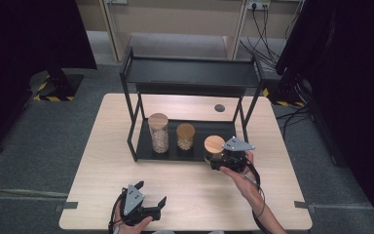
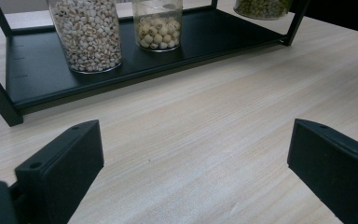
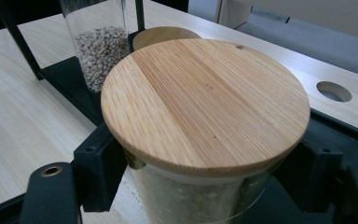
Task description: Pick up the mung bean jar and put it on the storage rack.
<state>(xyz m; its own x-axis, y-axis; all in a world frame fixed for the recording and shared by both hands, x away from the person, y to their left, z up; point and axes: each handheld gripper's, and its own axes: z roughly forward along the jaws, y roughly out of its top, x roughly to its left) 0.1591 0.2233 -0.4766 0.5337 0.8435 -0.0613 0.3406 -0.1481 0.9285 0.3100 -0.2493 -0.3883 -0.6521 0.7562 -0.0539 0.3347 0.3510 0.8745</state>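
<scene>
A black two-tier rack (image 1: 190, 73) stands on the wooden table. On its lower shelf (image 2: 37, 70) are a tall jar of pale grains (image 1: 159, 132) (image 2: 89, 35) and a shorter jar of round seeds (image 1: 185, 136) (image 2: 158, 28), both with wooden lids. My right gripper (image 1: 217, 157) (image 3: 205, 186) is shut on a third jar (image 1: 214, 144) (image 3: 205, 102) of green beans, just below its wooden lid, at the shelf's right end. Whether its base touches the shelf is hidden. My left gripper (image 1: 152, 193) (image 2: 193, 140) rests open near the table's front edge with nothing between its jaws.
A round cable hole (image 1: 219, 107) (image 3: 334, 91) lies in the table behind the rack. The rack's upright posts (image 1: 246, 117) flank the held jar. Bare tabletop (image 1: 199, 190) stretches between the two grippers. Dark stands and cables sit on the floor beyond.
</scene>
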